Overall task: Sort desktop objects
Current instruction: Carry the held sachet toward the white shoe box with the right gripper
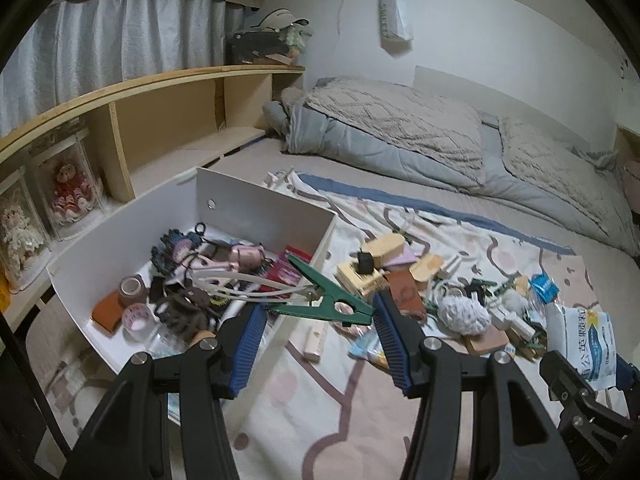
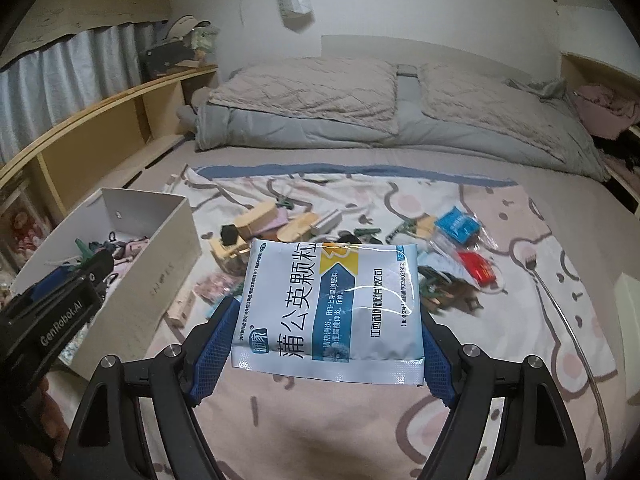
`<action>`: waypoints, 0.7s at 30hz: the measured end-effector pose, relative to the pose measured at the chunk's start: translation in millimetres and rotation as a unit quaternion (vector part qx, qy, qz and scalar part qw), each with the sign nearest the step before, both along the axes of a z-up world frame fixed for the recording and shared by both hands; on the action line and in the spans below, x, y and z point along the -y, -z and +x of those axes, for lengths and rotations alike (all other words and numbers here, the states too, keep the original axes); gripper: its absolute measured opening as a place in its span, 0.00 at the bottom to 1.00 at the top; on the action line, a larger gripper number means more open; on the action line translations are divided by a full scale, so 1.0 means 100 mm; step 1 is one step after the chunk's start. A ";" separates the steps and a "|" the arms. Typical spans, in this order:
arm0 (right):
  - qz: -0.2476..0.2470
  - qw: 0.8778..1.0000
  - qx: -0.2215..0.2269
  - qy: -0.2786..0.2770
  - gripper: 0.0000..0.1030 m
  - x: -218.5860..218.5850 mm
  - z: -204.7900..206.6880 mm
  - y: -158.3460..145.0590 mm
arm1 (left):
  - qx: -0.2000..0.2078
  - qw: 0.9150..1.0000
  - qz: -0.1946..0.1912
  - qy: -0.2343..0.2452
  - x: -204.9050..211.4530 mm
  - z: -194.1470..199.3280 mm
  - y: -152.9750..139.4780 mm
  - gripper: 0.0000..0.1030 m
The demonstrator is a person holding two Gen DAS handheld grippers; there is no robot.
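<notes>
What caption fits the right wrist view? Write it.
Right gripper holds a white-and-blue foil medicine sachet above the cluttered patterned bedsheet.
</notes>
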State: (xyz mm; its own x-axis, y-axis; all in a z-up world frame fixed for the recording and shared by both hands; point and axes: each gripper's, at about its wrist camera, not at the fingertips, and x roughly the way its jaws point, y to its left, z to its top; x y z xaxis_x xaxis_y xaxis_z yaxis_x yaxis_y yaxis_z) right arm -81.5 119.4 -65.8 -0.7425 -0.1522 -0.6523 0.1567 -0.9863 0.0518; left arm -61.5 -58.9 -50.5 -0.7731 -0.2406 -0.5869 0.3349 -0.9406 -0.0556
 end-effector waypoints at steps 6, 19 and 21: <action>0.013 1.000 -0.016 -0.015 0.80 0.19 -0.07 -0.13 | -0.019 1.000 -0.017 -0.010 0.24 -0.02 -0.24 0.53; 0.013 0.998 -0.031 -0.053 0.80 0.69 -0.34 -0.39 | -0.042 0.997 -0.052 -0.030 0.91 -0.14 -0.73 0.53; 0.015 0.997 -0.035 -0.060 0.80 0.78 -0.37 -0.44 | -0.038 0.997 -0.059 -0.030 1.01 -0.18 -0.76 0.53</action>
